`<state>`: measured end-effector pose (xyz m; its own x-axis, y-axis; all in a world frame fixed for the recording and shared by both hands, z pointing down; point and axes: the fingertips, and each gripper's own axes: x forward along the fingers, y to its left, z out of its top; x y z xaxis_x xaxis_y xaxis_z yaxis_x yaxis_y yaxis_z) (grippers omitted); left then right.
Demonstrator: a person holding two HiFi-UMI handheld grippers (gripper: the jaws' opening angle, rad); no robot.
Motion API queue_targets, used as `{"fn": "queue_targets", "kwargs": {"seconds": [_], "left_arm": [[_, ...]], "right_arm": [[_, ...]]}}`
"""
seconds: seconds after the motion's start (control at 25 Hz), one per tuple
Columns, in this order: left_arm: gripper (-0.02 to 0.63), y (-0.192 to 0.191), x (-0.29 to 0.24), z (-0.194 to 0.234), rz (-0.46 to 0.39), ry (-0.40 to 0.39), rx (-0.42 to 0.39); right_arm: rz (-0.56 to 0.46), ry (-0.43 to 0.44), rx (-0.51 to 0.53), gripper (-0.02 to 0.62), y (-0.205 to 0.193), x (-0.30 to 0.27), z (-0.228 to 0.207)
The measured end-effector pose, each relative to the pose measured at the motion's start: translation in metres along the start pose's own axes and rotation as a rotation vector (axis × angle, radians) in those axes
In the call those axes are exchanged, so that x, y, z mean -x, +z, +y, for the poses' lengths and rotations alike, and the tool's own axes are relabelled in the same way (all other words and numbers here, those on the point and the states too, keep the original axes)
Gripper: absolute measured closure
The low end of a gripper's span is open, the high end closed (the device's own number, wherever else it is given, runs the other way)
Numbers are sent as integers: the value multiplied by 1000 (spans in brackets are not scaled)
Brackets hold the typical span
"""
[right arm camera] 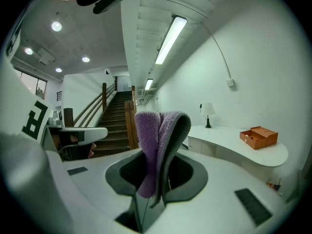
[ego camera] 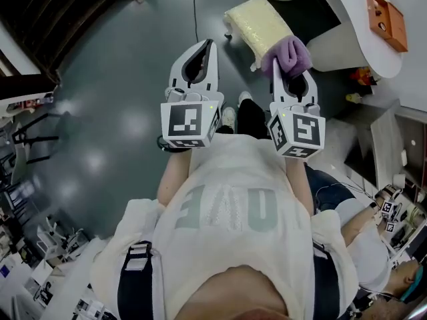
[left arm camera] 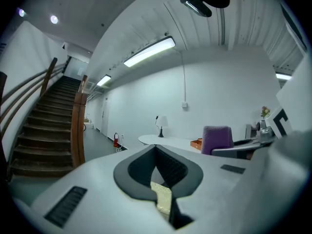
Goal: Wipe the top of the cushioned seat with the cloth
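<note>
**Above a grey floor, two tongs held up, a purple cloth in the right pair**

Ahead of both tongs, a person standing on the glossy grey floor holds them out at chest height, side by side and apart. The left tongs are pressed together at the tips and carry nothing; in the left gripper view only a sliver of pale yellow shows through the loop behind the tips. The right tongs pinch a folded purple cloth, which bunches up past their tips. In the right gripper view the cloth stands upright in a doubled fold between the closed tips.

Just beyond the right tongs, and lower, is the cushioned seat, a pale yellow pad on white legs. The cloth is over its near end, and the head view does not show whether the two touch.

Further ahead and to the right of the right tongs curves a white surface. On it sits an orange box, open; what is in it is too small to tell. From the right gripper view the box shows its lid raised, with a small lamp further along. A wooden staircase rises off to the left of the left tongs.
</note>
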<state>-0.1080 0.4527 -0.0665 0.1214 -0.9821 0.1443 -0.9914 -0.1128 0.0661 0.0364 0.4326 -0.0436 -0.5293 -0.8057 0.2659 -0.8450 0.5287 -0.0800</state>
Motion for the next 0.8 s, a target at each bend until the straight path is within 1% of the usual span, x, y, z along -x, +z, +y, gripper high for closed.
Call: {"fn": "queue_targets", "kwargs": {"seconds": [0.16, 0.36, 0.48, 0.6, 0.8], "left_arm": [[600, -4, -39, 2, 8, 4, 19], [600, -7, -102, 4, 8, -16, 24], [600, 3, -144, 12, -5, -29, 8], [600, 18, -194, 17, -18, -44, 9], [600, 39, -262, 18, -26, -92, -3]], "right_arm": [[-17, -2, 28, 495, 6, -28, -21], [-42, -10, -5, 495, 7, -84, -56], [-38, -15, -34, 495, 15, -124, -75], [-37, -25, -49, 495, 30, -162, -100], [-32, -34, -71, 495, 52, -215, -135]]}}
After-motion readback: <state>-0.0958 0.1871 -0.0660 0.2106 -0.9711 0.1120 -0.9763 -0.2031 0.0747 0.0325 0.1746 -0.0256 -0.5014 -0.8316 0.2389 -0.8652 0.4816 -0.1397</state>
